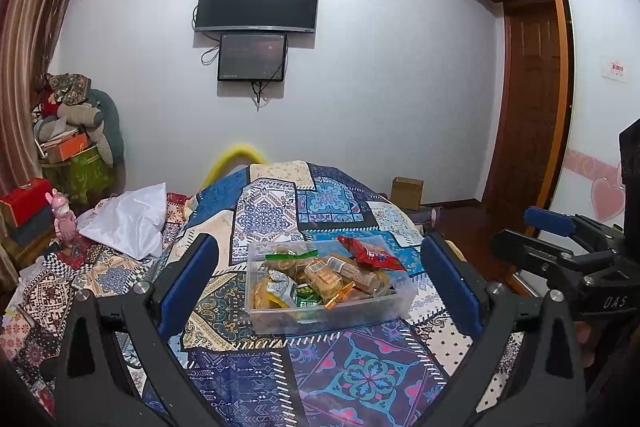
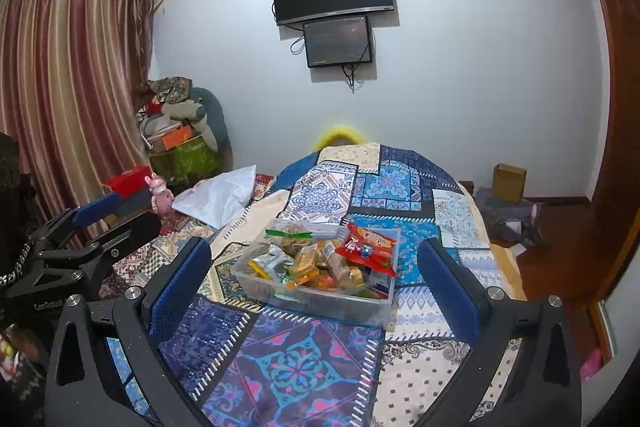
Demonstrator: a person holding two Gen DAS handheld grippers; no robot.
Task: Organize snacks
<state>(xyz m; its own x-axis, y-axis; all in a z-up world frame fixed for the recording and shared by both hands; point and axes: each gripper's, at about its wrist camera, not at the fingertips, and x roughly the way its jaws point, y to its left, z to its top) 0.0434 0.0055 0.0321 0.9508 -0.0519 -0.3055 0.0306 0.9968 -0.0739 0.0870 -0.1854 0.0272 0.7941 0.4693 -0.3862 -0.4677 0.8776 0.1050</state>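
The left gripper is being held low over the patterned bedspread, its blue-padded fingers spread wide with nothing between them, and the clear plastic box is being framed in the gap just beyond the tips. The right gripper is likewise being held wide and empty, just short of the box, which is also being seen between its blue fingers. The box is resting on the bedspread and is being filled by a loose heap of wrapped snacks; a red packet is lying on top at the box's far right corner, partly over the rim, and a green-striped pack is sitting at the far left of the box. Beyond the box, on the wall, a dark television is being seen with a smaller screen just below it. To the left of the box, well apart, a white pillow is lying on the bed.
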